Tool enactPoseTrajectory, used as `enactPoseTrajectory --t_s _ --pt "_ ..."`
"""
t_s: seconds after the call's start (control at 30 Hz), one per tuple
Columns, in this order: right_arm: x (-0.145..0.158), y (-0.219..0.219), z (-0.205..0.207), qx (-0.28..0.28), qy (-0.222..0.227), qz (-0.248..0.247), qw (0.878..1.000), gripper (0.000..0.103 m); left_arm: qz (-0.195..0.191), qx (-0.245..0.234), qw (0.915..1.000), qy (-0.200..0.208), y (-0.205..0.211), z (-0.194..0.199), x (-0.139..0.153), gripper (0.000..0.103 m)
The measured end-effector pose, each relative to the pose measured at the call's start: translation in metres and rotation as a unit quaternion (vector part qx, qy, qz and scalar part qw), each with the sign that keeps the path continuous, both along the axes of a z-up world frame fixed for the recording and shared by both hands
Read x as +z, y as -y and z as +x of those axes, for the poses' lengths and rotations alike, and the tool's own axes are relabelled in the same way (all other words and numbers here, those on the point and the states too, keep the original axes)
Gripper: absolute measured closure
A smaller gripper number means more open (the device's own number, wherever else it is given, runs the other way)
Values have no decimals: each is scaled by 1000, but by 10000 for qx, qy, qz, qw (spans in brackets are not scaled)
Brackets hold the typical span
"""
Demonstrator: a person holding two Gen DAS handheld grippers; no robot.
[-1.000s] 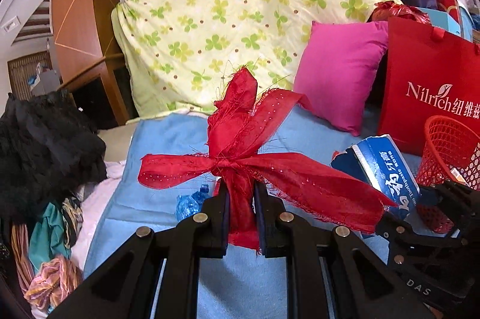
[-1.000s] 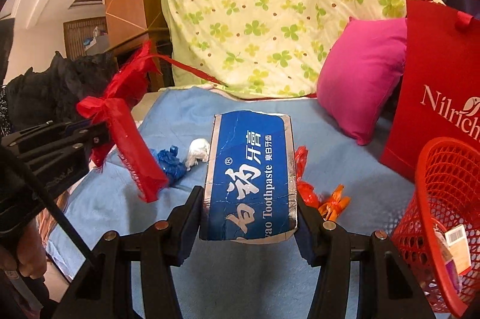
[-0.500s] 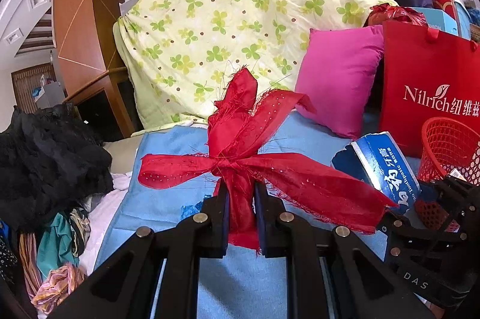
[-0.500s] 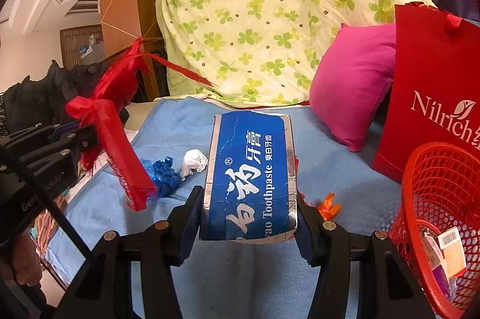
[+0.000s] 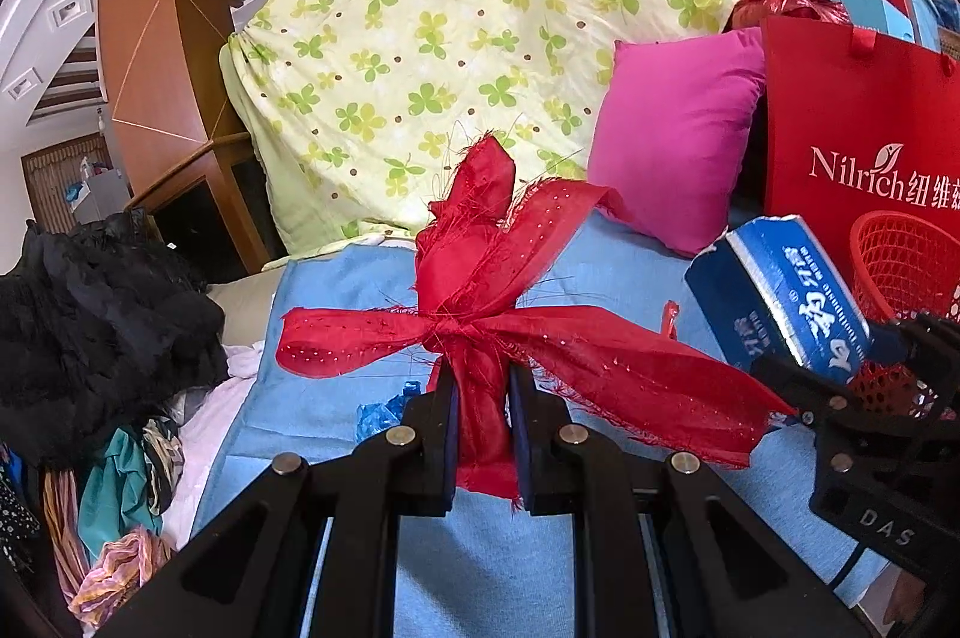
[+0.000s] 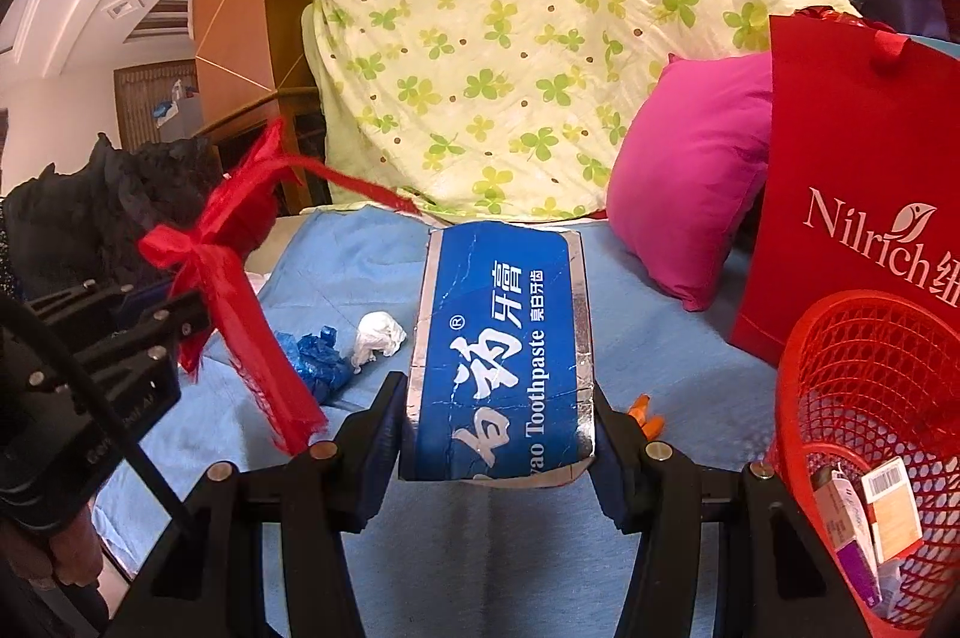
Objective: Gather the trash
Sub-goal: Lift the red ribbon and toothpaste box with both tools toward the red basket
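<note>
My left gripper (image 5: 483, 398) is shut on a frayed red ribbon bow (image 5: 480, 314), held above the blue sheet (image 5: 336, 302). My right gripper (image 6: 495, 416) is shut on a blue toothpaste box (image 6: 501, 338), its flat face up. In the right wrist view the red ribbon bow (image 6: 234, 278) and the left gripper (image 6: 174, 320) show at the left. In the left wrist view the toothpaste box (image 5: 780, 296) shows at the right. A red mesh basket (image 6: 864, 398) stands at the right with several small cartons inside.
On the sheet lie a crumpled blue wrapper (image 6: 315, 368), a white paper wad (image 6: 378, 335) and an orange scrap (image 6: 645, 413). A pink cushion (image 6: 690, 170), a red shopping bag (image 6: 858, 182) and a clover-print quilt (image 6: 528, 38) stand behind. Dark clothes (image 5: 90, 314) pile at the left.
The view has shifted slightly in both cameras and the orange scrap is now mostly hidden behind the right finger. Both grips are unchanged.
</note>
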State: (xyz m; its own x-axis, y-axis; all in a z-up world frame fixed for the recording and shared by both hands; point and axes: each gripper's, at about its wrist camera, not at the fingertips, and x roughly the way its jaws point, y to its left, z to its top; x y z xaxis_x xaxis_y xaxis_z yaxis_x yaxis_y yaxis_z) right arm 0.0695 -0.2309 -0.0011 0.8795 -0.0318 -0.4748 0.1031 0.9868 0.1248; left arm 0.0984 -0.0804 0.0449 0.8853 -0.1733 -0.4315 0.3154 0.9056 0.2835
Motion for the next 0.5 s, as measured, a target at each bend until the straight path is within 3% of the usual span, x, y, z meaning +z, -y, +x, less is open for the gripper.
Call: enactPoseTrajectory --t_s 0.5 --pt "5 3 -6 -42 62 -7 10000 45 54 -73 10000 -40 2 3 -2 87"
